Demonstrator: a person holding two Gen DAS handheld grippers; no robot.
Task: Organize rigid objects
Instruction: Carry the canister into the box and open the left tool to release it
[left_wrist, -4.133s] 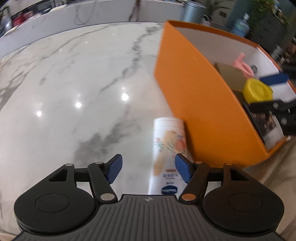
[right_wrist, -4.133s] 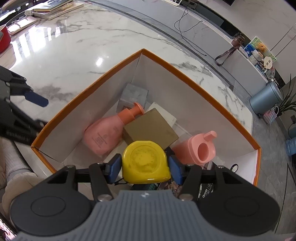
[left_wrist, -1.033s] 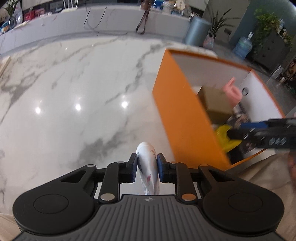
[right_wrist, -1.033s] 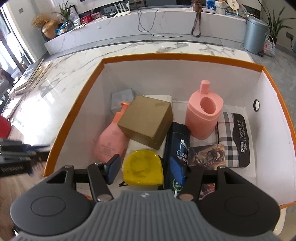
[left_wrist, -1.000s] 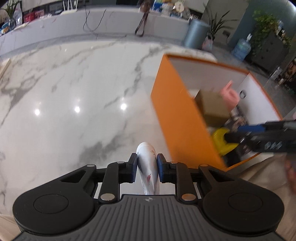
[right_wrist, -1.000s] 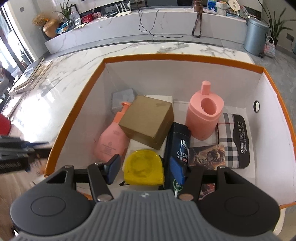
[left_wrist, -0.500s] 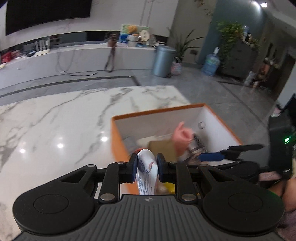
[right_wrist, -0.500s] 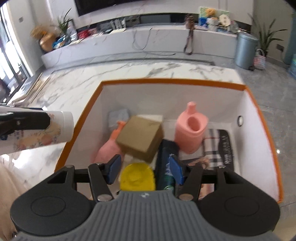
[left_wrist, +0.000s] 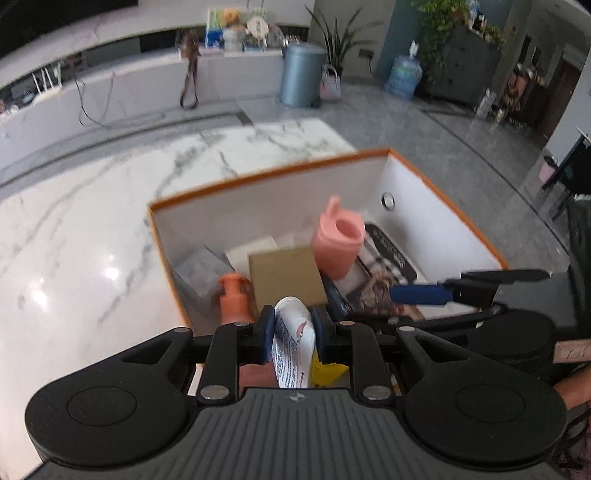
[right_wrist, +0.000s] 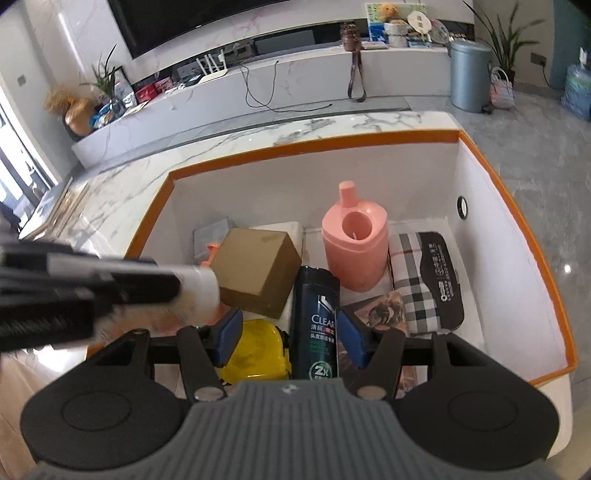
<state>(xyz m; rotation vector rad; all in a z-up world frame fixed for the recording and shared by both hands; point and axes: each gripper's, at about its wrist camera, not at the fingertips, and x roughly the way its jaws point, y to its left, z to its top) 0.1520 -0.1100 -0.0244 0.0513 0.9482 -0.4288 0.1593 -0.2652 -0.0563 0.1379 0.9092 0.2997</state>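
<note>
My left gripper is shut on a white tube with a peach print and holds it above the near left part of the orange box. From the right wrist view the tube comes in from the left over the box rim. My right gripper hangs open above the box. Below its fingers lie a yellow container and a dark shampoo bottle, neither of them gripped. In the left wrist view a blue pad of the right gripper shows at the right.
Inside the box are a pink jug, a brown carton, a plaid pouch, a grey packet and a pink pump bottle. The white marble counter spreads to the left of the box.
My left gripper carried the tube from the counter beside the box to above the box's near left corner. The right gripper stayed open and drew back a little from the yellow container.
</note>
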